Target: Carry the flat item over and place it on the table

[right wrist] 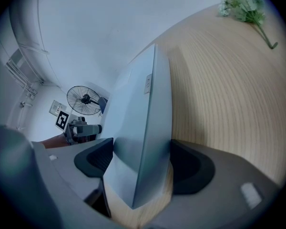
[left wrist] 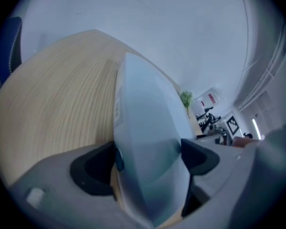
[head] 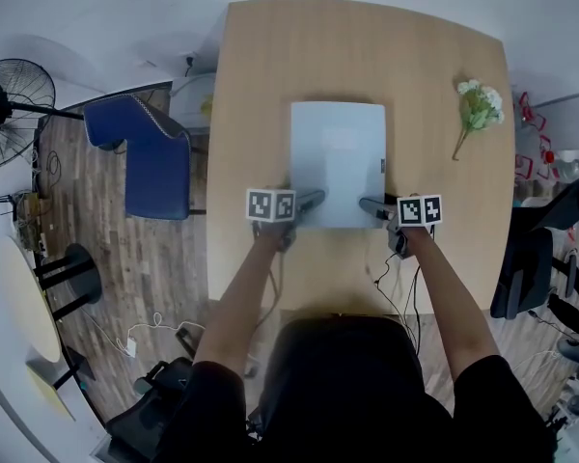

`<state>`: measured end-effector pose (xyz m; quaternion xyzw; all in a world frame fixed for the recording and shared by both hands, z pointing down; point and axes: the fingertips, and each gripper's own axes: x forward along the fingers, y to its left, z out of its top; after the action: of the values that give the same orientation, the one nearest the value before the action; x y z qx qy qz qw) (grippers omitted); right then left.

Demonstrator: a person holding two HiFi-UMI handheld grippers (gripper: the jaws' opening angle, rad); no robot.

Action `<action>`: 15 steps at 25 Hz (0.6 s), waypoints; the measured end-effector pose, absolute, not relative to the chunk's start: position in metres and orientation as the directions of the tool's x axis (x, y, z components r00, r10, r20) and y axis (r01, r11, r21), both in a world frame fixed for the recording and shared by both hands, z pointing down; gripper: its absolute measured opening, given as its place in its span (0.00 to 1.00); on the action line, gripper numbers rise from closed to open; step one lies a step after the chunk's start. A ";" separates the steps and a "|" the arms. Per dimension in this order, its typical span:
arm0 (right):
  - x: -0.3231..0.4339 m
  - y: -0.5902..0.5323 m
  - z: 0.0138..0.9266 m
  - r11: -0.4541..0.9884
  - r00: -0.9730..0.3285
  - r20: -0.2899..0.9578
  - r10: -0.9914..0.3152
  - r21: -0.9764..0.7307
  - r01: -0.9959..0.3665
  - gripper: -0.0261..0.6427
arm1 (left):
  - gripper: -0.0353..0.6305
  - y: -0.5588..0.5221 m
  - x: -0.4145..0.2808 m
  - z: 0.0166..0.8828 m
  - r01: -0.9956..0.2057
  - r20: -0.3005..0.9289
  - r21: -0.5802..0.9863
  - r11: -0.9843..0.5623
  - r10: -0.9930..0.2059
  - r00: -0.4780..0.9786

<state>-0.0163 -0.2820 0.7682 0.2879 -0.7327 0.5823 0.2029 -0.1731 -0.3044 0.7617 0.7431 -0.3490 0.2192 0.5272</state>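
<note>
Hand-held grippers (head: 318, 199) (head: 365, 204) — flat item (head: 338, 152) clamped, near corners

Soft, even indoor light is filling all three views.
In the head view the pale flat item (head: 337, 162) is looking slightly washed out on the tabletop (head: 261, 85) and is casting only a faint shadow. Both gripper views are bending and darkening at their corners. The item's near end is blurring inside the left hand-held gripper (left wrist: 149, 155) and the right hand-held gripper (right wrist: 143, 156).
</note>
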 end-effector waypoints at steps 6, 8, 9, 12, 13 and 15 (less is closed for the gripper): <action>-0.010 -0.283 0.752 0.197 -0.736 0.632 -0.243 -0.711 -0.675 0.58 | 0.72 -0.301 -0.187 0.744 -0.771 0.690 0.608 -0.187 -0.356 0.630; -0.009 -0.283 0.742 0.218 -0.740 0.616 -0.269 -0.710 -0.670 0.58 | 0.72 -0.298 -0.193 0.736 -0.773 0.678 0.609 -0.176 -0.389 0.623; -0.007 -0.282 0.736 0.225 -0.744 0.606 -0.281 -0.712 -0.665 0.58 | 0.72 -0.295 -0.193 0.731 -0.775 0.673 0.607 -0.175 -0.405 0.619; 0.002 -0.276 0.716 0.239 -0.754 0.574 -0.321 -0.721 -0.651 0.58 | 0.72 -0.284 -0.189 0.714 -0.794 0.665 0.579 -0.185 -0.456 0.592; 0.004 -0.274 0.709 0.246 -0.757 0.561 -0.336 -0.723 -0.645 0.58 | 0.71 -0.280 -0.187 0.706 -0.802 0.660 0.564 -0.195 -0.476 0.580; 0.008 -0.271 0.696 0.270 -0.761 0.538 -0.362 -0.721 -0.638 0.58 | 0.71 -0.272 -0.181 0.688 -0.814 0.638 0.537 -0.224 -0.524 0.565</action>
<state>0.0082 -0.2713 0.6965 0.3185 -0.7854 0.5135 0.1344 -0.1814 -0.2718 0.6881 0.7650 -0.4371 0.1631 0.4439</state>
